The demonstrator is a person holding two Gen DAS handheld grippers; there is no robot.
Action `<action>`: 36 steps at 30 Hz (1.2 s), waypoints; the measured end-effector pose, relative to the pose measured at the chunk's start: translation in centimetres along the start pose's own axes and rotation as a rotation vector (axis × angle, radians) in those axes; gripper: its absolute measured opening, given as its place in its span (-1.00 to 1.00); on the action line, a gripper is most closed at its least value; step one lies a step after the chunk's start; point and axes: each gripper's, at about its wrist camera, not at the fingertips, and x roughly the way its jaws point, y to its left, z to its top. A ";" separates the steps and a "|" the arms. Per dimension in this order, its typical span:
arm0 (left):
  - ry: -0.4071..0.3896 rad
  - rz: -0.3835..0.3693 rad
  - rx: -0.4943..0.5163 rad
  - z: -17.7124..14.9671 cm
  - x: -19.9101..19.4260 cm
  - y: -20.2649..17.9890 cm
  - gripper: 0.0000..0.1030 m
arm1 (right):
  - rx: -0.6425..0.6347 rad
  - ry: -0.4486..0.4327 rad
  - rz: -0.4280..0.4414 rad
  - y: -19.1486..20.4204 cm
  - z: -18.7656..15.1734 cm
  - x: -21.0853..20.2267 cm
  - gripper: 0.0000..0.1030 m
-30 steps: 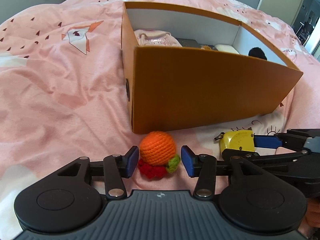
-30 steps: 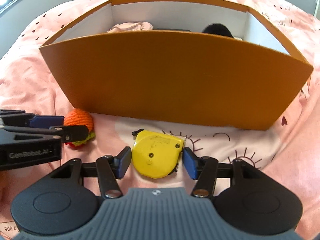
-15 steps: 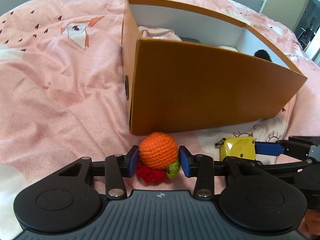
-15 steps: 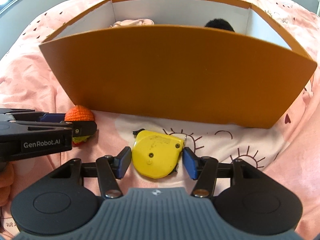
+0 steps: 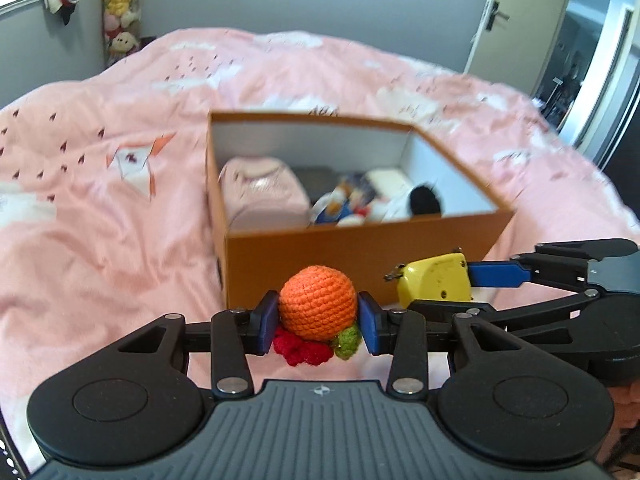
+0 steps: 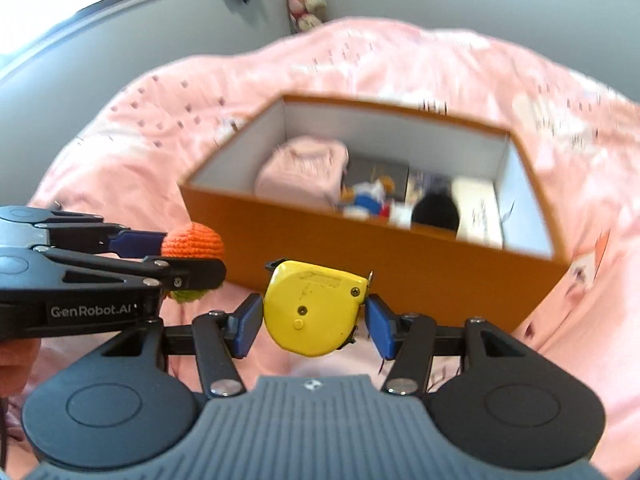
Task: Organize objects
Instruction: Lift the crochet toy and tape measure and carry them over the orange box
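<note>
Nearest to us, our left gripper (image 5: 319,322) is closed on the round orange crocheted ball with small red and green knitted parts under it (image 5: 317,307), its blue pads pressing on both sides of the ball. Just beside it, our right gripper (image 6: 315,326) holds the flat yellow plastic tape measure (image 6: 316,307) between its blue pads, with the left pad touching the case and the right pad at its metal tip. Both things appear lifted off the pink printed bedcover (image 5: 100,216) and stand in front of the near wall of the open orange cardboard box with white inside (image 5: 360,256), which lies on the bed. Inside the box we see a folded pink cloth (image 5: 262,192) at the left, a small colourful toy in the middle, blurred, and something black and round (image 5: 426,200) at the right. We judge that the step now is to carry both things over the near wall and put them inside. To do it well, we should go high enough to pass the rim, keep the two grippers apart so they do not knock each other, and release only when each thing is low above a free place, because the soft ball can roll and the tape measure is held only at its edges.
</note>
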 end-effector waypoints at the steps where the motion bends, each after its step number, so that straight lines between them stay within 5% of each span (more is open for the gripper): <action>1: -0.015 -0.007 0.007 0.4 -0.5 -0.2 -0.09 | -0.006 -0.015 0.007 0.1 0.7 0.2 0.12; 8: -0.097 -0.035 0.082 4.1 -2.9 -0.9 -0.09 | 0.000 -0.116 0.037 -1.1 3.3 -4.2 0.12; 14: -0.041 -0.077 0.233 8.4 -2.2 -0.5 -0.09 | 0.063 -0.139 0.094 -2.9 6.8 -4.2 0.12; 24: 0.296 -0.102 0.514 10.3 6.5 -1.5 -0.08 | 0.197 -0.075 0.124 -6.0 9.9 1.0 0.12; 32: 0.571 -0.086 0.557 10.3 12.5 -1.3 -0.08 | 0.226 0.033 0.183 -7.4 9.6 5.6 0.12; 36: 0.670 0.010 0.539 10.3 15.3 -1.2 -0.07 | 0.277 0.066 0.249 -8.4 9.6 7.1 0.13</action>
